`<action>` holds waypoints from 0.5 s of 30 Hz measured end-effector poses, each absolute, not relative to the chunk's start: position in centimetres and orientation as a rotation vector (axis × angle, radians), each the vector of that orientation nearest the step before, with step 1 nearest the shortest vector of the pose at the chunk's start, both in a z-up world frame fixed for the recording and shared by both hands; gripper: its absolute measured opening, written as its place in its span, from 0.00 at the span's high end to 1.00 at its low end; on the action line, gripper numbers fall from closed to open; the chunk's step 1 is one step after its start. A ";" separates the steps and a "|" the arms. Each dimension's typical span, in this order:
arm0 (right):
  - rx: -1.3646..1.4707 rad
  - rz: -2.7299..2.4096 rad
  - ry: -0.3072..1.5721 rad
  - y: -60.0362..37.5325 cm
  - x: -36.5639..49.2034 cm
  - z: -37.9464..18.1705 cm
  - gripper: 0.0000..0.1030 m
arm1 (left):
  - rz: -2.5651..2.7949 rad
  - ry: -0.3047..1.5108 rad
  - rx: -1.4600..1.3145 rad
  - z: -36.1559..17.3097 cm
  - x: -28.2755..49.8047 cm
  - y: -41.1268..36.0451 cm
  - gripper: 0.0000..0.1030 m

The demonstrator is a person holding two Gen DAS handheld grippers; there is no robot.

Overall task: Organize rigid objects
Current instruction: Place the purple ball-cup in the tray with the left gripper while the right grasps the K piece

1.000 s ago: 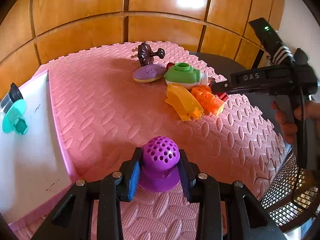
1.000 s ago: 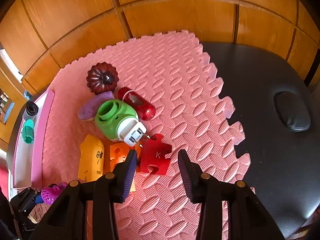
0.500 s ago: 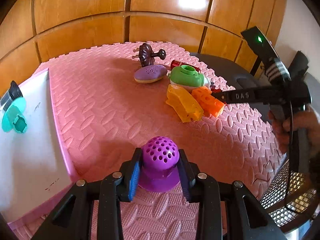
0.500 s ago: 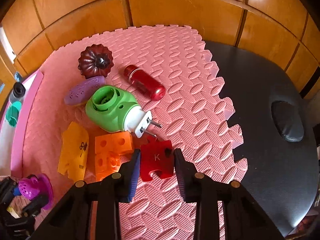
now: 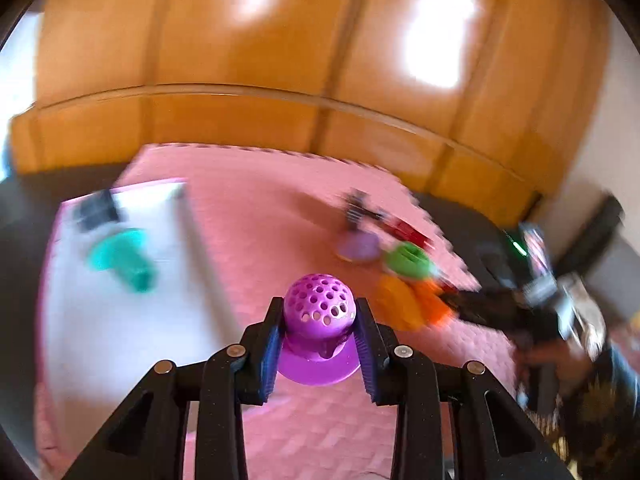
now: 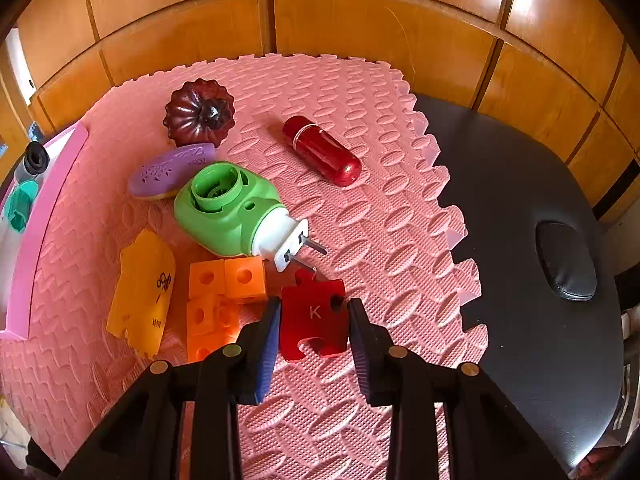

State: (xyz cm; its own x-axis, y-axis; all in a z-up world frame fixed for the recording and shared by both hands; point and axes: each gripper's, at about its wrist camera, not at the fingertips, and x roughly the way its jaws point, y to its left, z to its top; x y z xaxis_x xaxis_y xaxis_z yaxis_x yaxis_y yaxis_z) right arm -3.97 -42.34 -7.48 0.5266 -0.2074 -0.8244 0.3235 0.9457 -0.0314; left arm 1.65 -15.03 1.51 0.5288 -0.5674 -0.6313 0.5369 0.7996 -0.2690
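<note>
My left gripper (image 5: 319,332) is shut on a purple perforated dome toy (image 5: 319,312) and holds it above the pink foam mat (image 5: 256,216); this view is blurred by motion. My right gripper (image 6: 314,322) is shut on a red puzzle piece marked K (image 6: 313,318), low over the mat (image 6: 360,216). Close to it lie orange cube blocks (image 6: 224,284), a yellow flat piece (image 6: 144,292), a green plug-in device (image 6: 228,210), a purple oval (image 6: 170,170), a dark red fluted mould (image 6: 200,112) and a red capsule (image 6: 322,150).
A white tray with a pink rim (image 6: 36,224) lies at the left, holding a teal piece (image 6: 20,206) and a black-capped item (image 6: 36,158). Black padded table surface (image 6: 520,200) flanks the mat on the right. Wooden wall panels (image 6: 360,20) stand behind.
My left gripper has lifted the purple dome and swung, so the tray now sits nearer the middle of its view. My right gripper's jaws closed onto the red puzzle piece.
</note>
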 end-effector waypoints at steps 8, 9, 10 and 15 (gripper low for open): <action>0.127 -0.318 0.966 -42.4 -3.9 -7.5 0.69 | -0.369 0.846 -0.119 -0.9 6.9 -6.4 0.67; 0.126 -0.318 0.966 -42.4 -3.9 -7.4 0.69 | -0.356 0.856 -0.118 -1.3 7.4 -5.9 0.67; 0.127 -0.320 0.966 -42.4 -3.9 -7.4 0.69 | -0.344 0.868 -0.108 -1.6 8.1 -5.7 0.67; 0.121 -0.321 0.965 -42.3 -3.9 -7.4 0.69 | -0.274 0.887 -0.017 -3.1 11.8 -6.3 0.67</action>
